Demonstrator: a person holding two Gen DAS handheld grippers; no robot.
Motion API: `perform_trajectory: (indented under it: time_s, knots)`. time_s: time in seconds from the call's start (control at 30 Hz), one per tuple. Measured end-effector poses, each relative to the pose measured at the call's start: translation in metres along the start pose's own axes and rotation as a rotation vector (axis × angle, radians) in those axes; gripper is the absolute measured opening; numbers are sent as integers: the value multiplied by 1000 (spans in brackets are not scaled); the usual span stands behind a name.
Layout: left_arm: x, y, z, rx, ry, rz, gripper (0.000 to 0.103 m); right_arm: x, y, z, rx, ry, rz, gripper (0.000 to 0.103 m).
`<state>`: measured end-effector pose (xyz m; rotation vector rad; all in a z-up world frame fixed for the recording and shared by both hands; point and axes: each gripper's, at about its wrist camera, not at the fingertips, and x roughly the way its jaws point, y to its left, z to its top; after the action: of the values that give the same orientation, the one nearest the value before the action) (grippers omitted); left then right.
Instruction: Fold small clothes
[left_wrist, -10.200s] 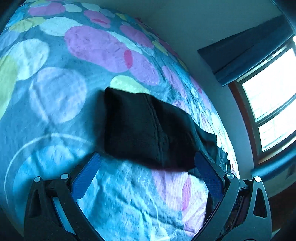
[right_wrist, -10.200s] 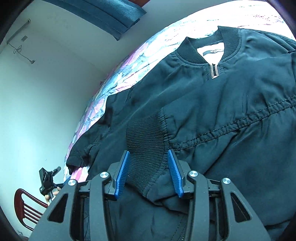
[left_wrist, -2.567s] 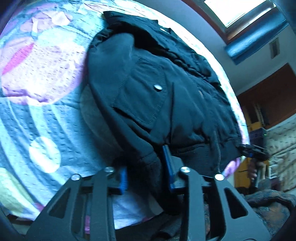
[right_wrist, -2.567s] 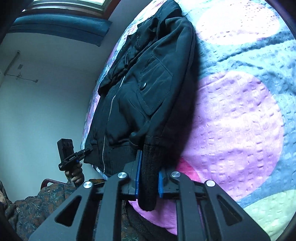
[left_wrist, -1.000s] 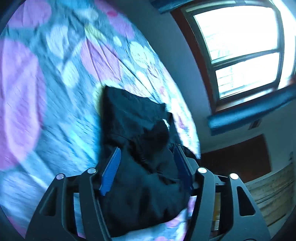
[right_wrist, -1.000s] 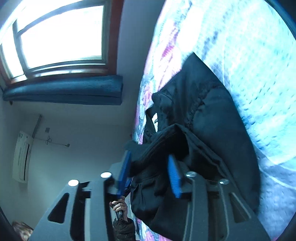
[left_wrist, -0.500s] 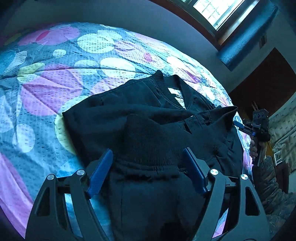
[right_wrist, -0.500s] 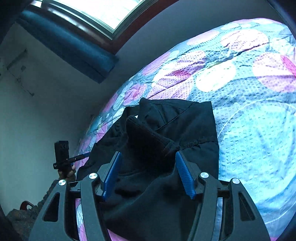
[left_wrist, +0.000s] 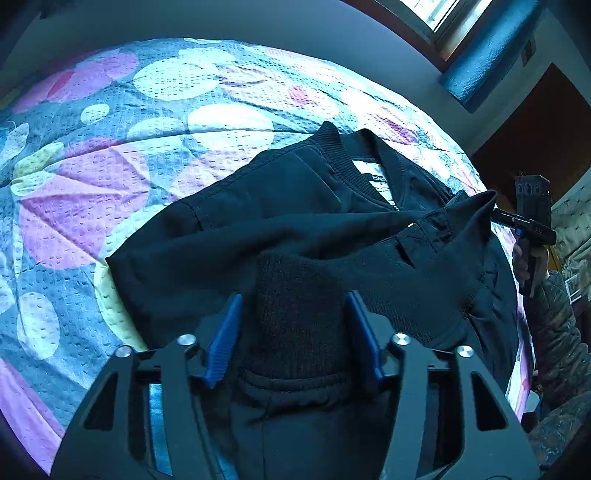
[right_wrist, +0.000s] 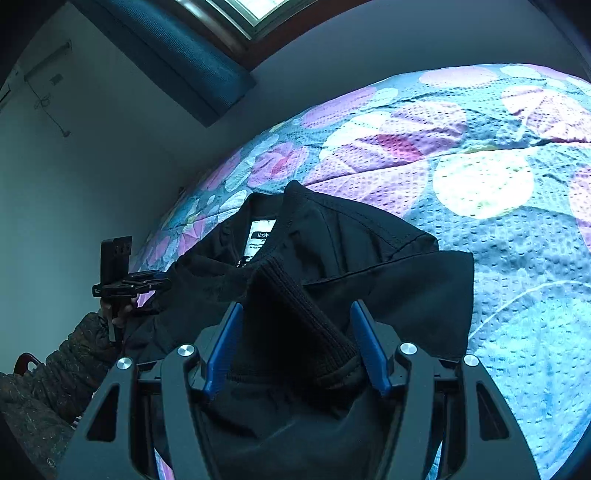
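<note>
A black jacket (left_wrist: 295, 206) lies on the bed, its ribbed collar and white label facing up, its lower part folded up over the body. In the left wrist view my left gripper (left_wrist: 295, 325) is open, and the jacket's ribbed hem (left_wrist: 295, 317) lies between its blue pads without being clamped. In the right wrist view the jacket (right_wrist: 369, 258) shows again, and my right gripper (right_wrist: 297, 332) is open around the other ribbed hem corner (right_wrist: 295, 325). Each gripper shows small in the other's view, at the jacket's opposite edge.
The bed cover (left_wrist: 110, 147) is blue with pink, white and yellow patches and spreads wide around the jacket (right_wrist: 517, 258). A grey wall (right_wrist: 92, 166) and a window with a blue curtain (right_wrist: 177, 48) stand behind the bed. A dark wooden door (left_wrist: 535, 122) is at right.
Both grippers have opened after carrying the hem up over the jacket. In the last half second the jaws have narrowed slightly around the ribbed hem and the views have moved closer.
</note>
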<state>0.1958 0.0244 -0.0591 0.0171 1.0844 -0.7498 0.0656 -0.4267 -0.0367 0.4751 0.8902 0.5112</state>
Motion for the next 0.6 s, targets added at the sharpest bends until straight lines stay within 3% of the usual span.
perform_trajectory:
  time_s: [0.07, 0.13, 0.23, 0.43, 0.6]
  knots:
    - [-1, -9, -2, 35, -10, 45, 45, 3, 2, 0, -7, -2, -27, 44]
    - [-3, -19, -4, 71, -24, 110, 36, 6, 4, -1, -9, 8, -45, 24]
    - [-7, -31, -7, 104, -51, 197, 20, 6, 11, -4, -18, -2, -72, 15]
    - [-29, -42, -5, 63, -137, 250, 12, -10, 33, -5, -30, -68, -105, 10]
    - [-45, -48, 23, 46, -209, 303, 11, -22, 40, 18, -13, -151, -102, 10]
